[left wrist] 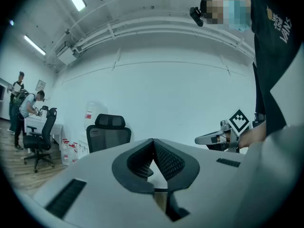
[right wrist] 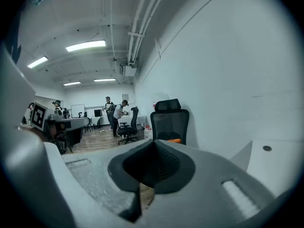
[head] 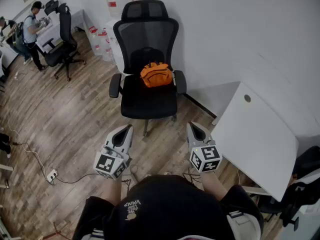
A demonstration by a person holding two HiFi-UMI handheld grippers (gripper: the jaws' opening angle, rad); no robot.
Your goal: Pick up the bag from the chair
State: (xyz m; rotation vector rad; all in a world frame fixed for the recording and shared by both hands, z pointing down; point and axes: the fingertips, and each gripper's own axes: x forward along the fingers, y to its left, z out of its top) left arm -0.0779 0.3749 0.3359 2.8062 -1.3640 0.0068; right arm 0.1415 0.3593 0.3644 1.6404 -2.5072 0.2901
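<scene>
An orange bag point(head: 156, 74) lies on the seat of a black mesh office chair point(head: 147, 98) against the white wall. My left gripper point(head: 128, 128) and right gripper point(head: 191, 126) hover side by side over the wooden floor, well short of the chair, both pointing at it. Both are shut and hold nothing. In the left gripper view the jaws point(left wrist: 153, 141) meet at the tips and the chair point(left wrist: 108, 133) stands beyond; the bag is hidden there. In the right gripper view the shut jaws point(right wrist: 153, 141) sit below the chair point(right wrist: 170, 122), with a sliver of the orange bag point(right wrist: 175, 140) showing.
A white desk point(head: 260, 134) stands close on the right of the chair. A second black chair point(head: 62, 34) and a person point(head: 30, 31) are at the back left. Bottles and boxes point(head: 102, 41) line the wall. A cable and power strip point(head: 51, 174) lie on the floor.
</scene>
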